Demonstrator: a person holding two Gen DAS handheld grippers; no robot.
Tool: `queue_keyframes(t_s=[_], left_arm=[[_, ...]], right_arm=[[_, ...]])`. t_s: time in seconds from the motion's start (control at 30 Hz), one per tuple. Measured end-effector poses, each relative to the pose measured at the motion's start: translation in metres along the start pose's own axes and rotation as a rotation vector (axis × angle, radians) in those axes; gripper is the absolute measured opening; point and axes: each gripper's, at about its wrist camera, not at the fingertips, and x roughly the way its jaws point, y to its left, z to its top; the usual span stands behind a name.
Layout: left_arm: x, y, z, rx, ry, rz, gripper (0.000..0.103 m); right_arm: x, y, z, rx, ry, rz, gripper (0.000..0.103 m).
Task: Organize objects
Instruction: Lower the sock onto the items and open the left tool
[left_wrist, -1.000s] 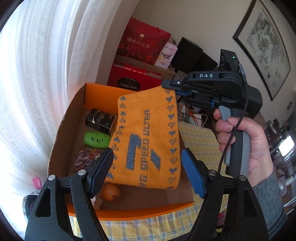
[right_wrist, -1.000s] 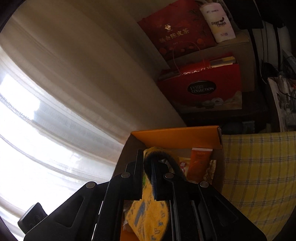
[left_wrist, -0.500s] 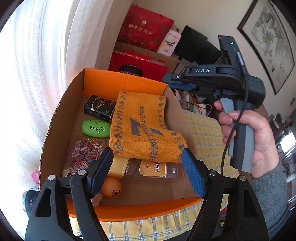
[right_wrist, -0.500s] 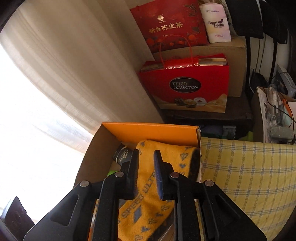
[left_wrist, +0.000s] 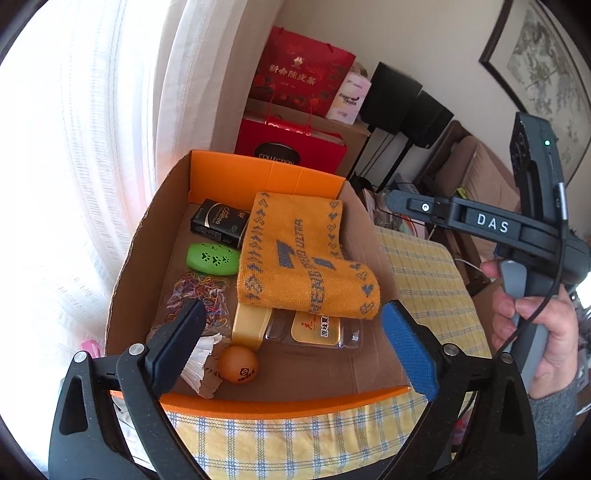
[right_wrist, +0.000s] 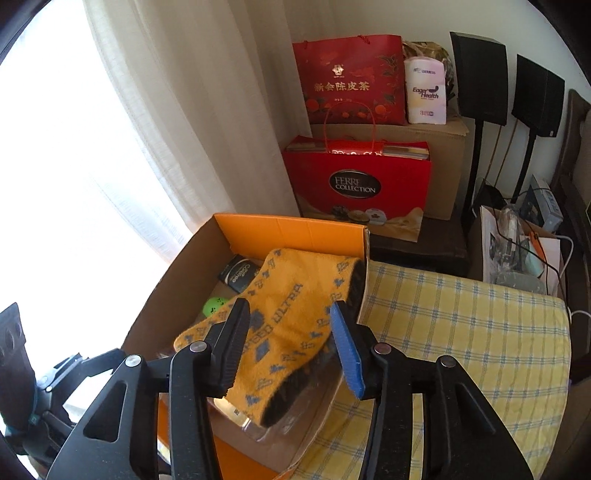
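The left hand-held gripper (left_wrist: 291, 336) hangs wide open, empty, over the orange box (left_wrist: 266, 177). The orange towel (left_wrist: 299, 258) lies draped inside, its right end seemingly riding up the wall. The right hand-held gripper (right_wrist: 291, 347), also spread and empty, could snag it.

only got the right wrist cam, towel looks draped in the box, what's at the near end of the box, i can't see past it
Observer: An orange ball sits on the box floor by the front wall, apart from the towel.
Operator: anything left of the towel
Observer: A loose pile of coloured rubber bands lies there, on the near side of the green case.
Operator: left tongs holding anything
Observer: No, the left tongs are open and empty, at the box's near end.
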Motion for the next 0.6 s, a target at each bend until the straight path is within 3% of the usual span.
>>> queue_keyframes(t_s=[0.13, 0.37, 0.6], left_arm=[[-0.006, -0.008, -0.001, 0.014, -0.013, 0.006, 0.101], [-0.013, -0.026, -0.005, 0.05, -0.021, 0.015, 0.101], [-0.018, -0.046, -0.012, 0.091, -0.023, 0.021, 0.102]], right_arm=[[-0.015, 0.0, -0.012, -0.001, -0.018, -0.01, 0.052], [-0.045, 0.0, -0.035, -0.004, -0.062, -0.051, 0.072], [-0.068, -0.003, -0.056, 0.002, -0.092, -0.096, 0.08]])
